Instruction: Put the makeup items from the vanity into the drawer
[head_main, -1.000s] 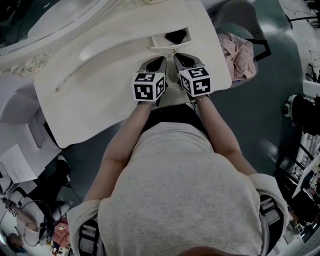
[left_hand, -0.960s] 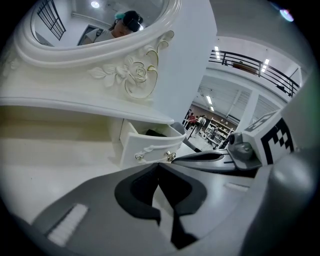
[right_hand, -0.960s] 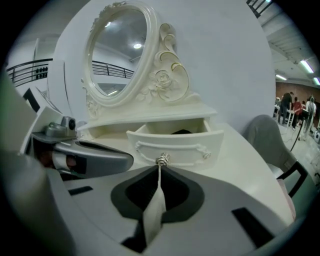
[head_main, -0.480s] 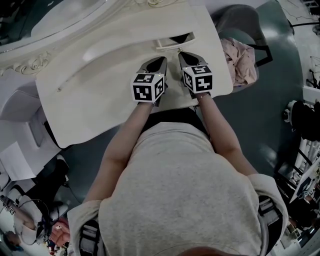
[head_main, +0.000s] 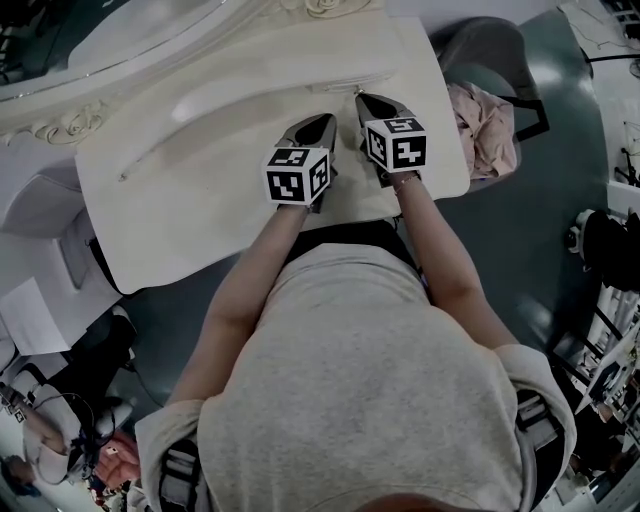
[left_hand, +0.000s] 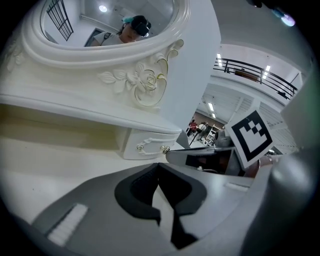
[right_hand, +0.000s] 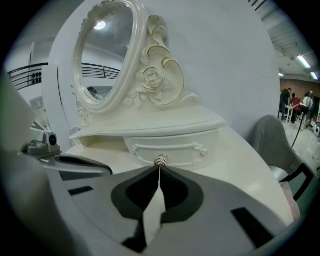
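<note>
Drawer (right_hand: 170, 146) of cream carved wood, shut.
We see left hand-held gripper (left_hand: 158, 165) and right hand-held gripper (right_hand: 159, 167) clenched, empty.

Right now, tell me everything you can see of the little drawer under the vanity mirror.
The drawer is small and cream-white, seemingly painted wood, with a raised moulded frame on its front and a ribbed metallic knob at centre. It sits shut under the curved shelf, on the vanity top. The right gripper, jaws together, has its tips right at the knob; contact is unclear.
</note>
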